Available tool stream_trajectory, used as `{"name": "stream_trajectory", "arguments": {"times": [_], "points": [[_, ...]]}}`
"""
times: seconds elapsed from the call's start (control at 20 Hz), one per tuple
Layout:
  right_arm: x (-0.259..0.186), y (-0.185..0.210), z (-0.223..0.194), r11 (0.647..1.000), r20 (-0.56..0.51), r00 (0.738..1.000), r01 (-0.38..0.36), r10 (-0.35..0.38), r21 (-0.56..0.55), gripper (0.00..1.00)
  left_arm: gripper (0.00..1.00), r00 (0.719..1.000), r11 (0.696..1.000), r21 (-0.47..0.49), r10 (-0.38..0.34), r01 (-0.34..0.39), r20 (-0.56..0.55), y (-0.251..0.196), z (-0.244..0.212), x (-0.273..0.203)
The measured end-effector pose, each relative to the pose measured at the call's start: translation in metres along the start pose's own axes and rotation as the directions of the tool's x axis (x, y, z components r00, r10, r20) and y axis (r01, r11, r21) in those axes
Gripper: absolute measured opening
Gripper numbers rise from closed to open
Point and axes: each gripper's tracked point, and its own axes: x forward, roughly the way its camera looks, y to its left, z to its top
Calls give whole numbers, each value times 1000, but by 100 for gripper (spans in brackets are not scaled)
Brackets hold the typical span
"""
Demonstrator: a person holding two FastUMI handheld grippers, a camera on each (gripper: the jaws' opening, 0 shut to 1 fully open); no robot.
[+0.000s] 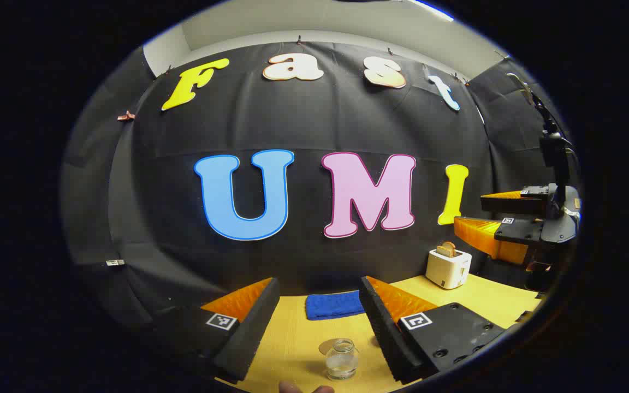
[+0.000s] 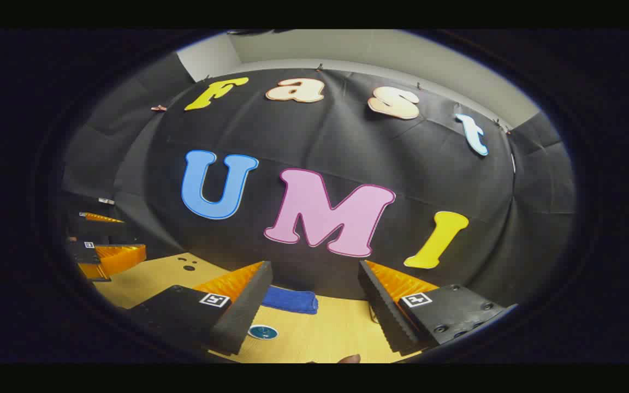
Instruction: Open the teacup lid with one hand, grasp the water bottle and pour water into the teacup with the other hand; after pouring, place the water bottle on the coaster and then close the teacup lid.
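Wide apart and holding nothing, the left gripper (image 1: 317, 319) frames the scene in the left gripper view, raised above the pale wooden surface (image 1: 292, 338). In the right gripper view the right gripper (image 2: 314, 311) has its jaws spread just as wide and just as empty.

Largest of the loose things is a white boxy toaster (image 1: 448, 267) with a slice of toast standing in it, far off at the back right of the surface. Next comes a folded blue cloth (image 1: 333, 304) lying against the booth wall. Smaller again is the small clear glass jar (image 1: 342, 358), upright between and below the left jaws; I take it for the teacup. A faint round disc lies flat just behind it, possibly its lid or a coaster; I cannot tell which. Smallest is a round teal coaster (image 2: 263, 332), flat on the surface beside the right gripper's left finger.

Glass of this kind is likely stiff, slick and breakable, and light when nearly empty, so a gentle pinch across the rim or lid knob seems wisest.

Whether the jar is capped or holds water is hard to make out. A fingertip is cut off at the bottom edge.
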Motion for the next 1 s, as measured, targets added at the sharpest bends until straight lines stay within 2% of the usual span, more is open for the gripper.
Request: {"name": "stream_trajectory", "arguments": {"times": [0.85,1.0], "points": [[2,2,-5,1000,0,1000,-12,12,22,98,93,1000,1000,27,-4,4,3,-1,6,1],[4,8,-14,999,-6,999,-33,33,26,98,93,1000,1000,28,-10,10,1,-3,8,0]]}}
